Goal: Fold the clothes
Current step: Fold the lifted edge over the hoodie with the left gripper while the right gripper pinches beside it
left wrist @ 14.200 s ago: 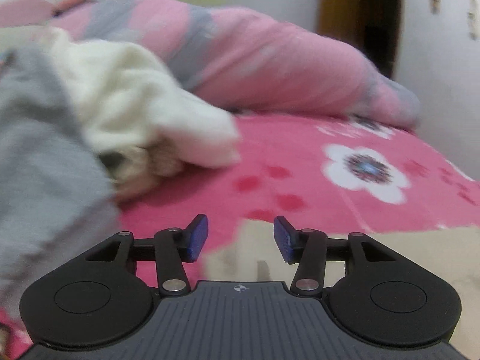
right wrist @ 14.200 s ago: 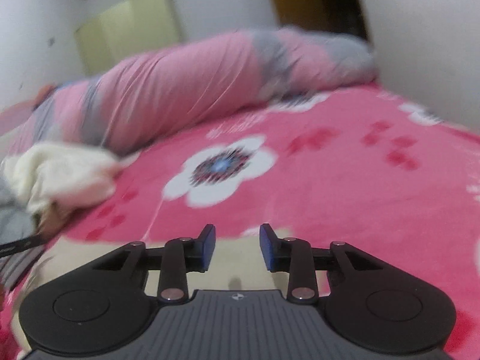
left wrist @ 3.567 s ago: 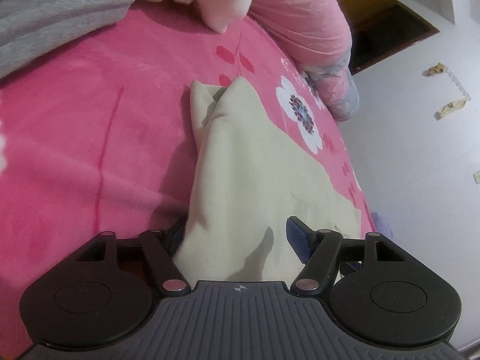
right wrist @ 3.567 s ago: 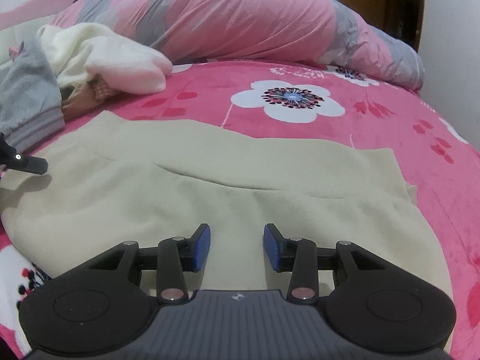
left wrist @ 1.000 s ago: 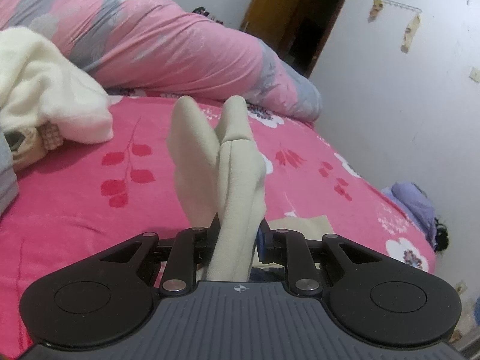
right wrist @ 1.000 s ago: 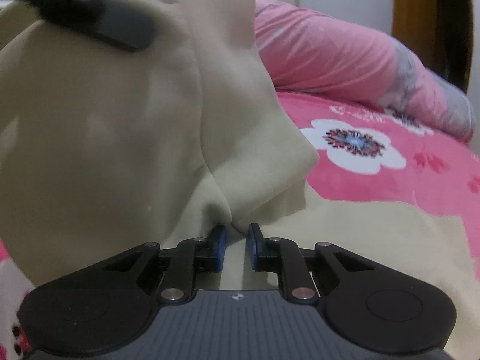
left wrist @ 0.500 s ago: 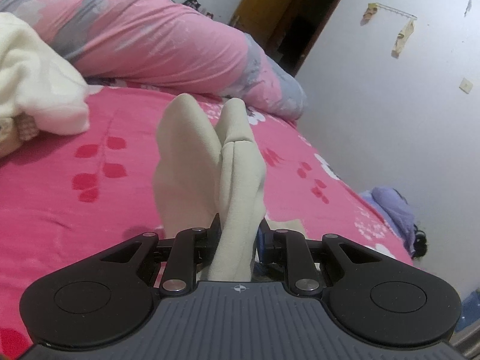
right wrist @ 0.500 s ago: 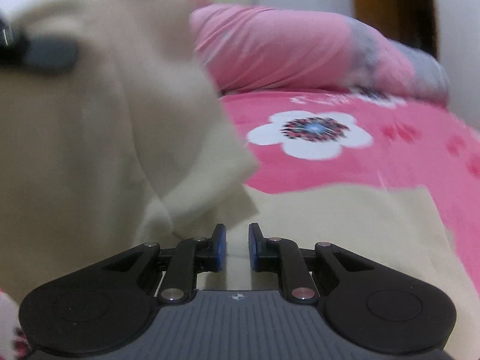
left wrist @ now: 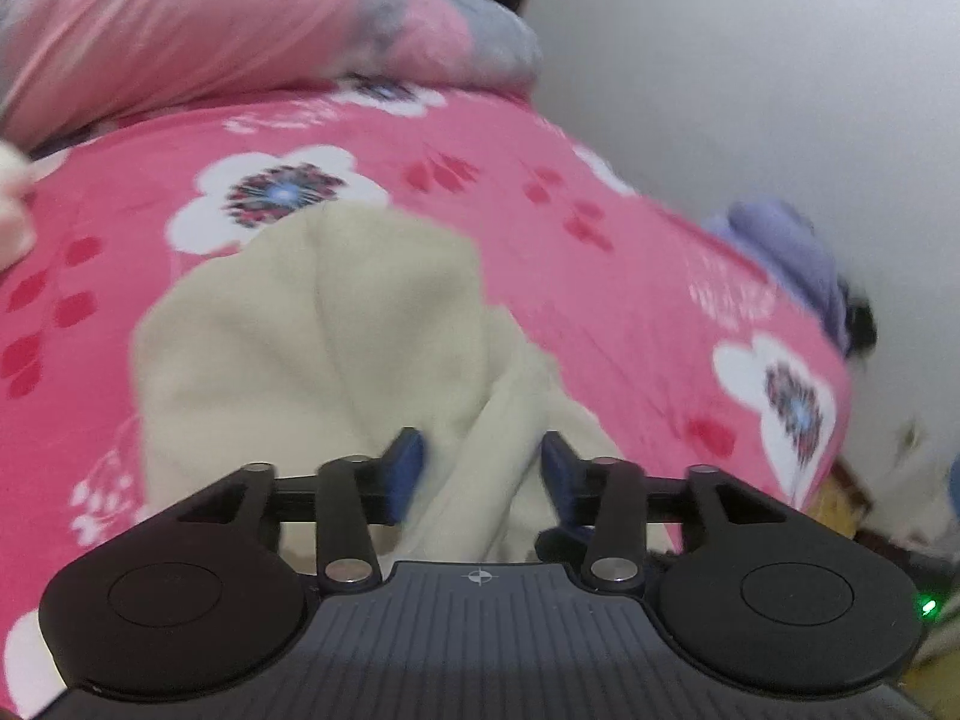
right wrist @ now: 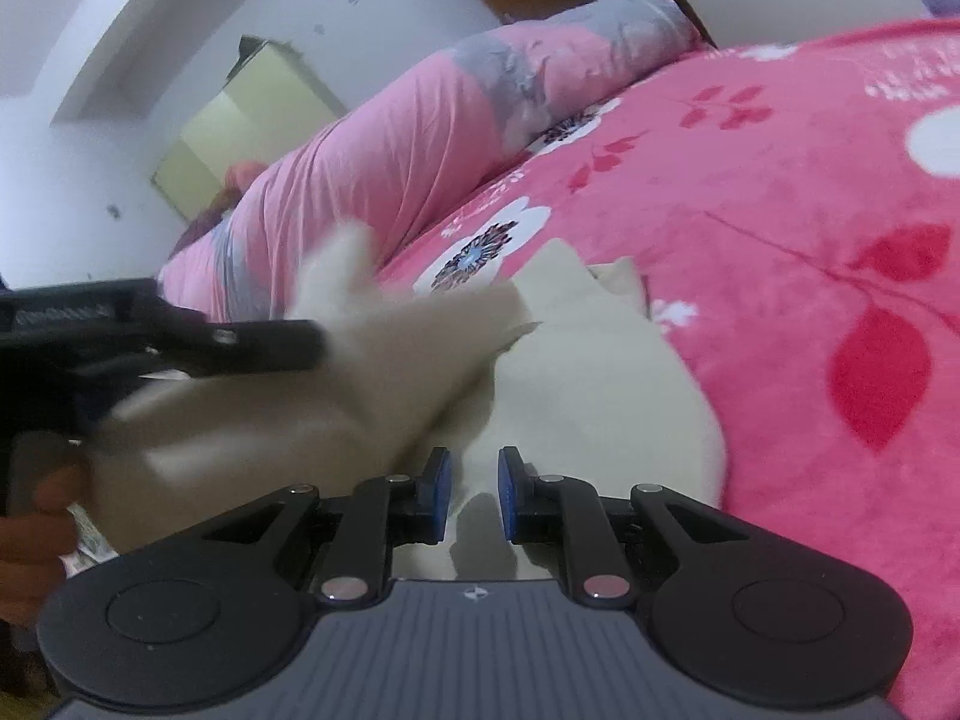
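Left wrist view: purple object (left wrist: 798, 258) at bed edge blurred, unidentifiable | white fabric (left wrist: 12, 204) cut off by left edge | Right wrist view: left gripper (right wrist: 180, 336) motion-blurred, fingertips hidden behind beige garment (right wrist: 600, 378) | hand (right wrist: 36, 534) cropped at left edge

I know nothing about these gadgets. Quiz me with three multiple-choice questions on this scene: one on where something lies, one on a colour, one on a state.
1. Where does the beige garment lie?
A. on the floor
B. on the bedspread
C. on a chair

2. What colour is the bedspread's ground?
A. pink
B. green
C. brown

3. How do the left tongs stand?
A. clamped tight on a grey sock
B. gone from view
C. apart, with beige cloth between

Answers: 1 B, it rests on the flowered cover; 2 A, pink shows all around; 3 C, the jaws are opening around the fold.
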A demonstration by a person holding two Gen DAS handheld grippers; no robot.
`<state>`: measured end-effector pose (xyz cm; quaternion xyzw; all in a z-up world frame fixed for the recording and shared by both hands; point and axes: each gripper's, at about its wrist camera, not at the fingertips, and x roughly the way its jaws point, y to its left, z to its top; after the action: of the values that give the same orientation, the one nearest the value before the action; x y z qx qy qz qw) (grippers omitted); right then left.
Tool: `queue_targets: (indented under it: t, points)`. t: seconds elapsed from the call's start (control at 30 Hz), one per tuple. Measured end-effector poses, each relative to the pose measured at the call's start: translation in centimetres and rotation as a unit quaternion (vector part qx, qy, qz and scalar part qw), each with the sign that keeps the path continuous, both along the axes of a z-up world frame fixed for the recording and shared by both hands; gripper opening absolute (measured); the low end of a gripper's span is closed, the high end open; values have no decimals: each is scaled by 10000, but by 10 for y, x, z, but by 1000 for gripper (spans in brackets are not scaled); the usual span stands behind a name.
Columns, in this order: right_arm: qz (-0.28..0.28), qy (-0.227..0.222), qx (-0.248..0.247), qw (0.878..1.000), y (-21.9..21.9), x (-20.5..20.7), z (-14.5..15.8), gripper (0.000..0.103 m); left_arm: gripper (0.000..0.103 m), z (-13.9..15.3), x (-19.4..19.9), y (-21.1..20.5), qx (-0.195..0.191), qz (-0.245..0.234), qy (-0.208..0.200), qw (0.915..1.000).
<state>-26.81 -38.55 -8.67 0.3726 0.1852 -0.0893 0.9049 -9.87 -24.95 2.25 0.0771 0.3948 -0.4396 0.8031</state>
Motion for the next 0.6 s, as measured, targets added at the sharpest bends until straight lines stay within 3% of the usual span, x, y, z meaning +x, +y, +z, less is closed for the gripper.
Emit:
queue_targets:
  t: [0.1,0.23,0.4,0.5,0.6]
  points:
    - [34,-129,248,9996,-8,-3,-4,17,49,-6,-6,-16,102,-178,39,9998]
    - [118,-213,390,9989,-11,-11,-8,17,51,0,-11,-11,-375,-551,632,9958]
    - [145,-359,928,9949,-22,-15,-14,18,53,23,-16,16,-939,-709,867,9893]
    - [132,-556,1592,9856,-35,-20,-20,22,56,37,-18,48,-1245,-641,675,9878]
    - [145,-858,2382,9673,-48,-23,-27,38,62,46,-23,82,-1365,-490,176,9893]
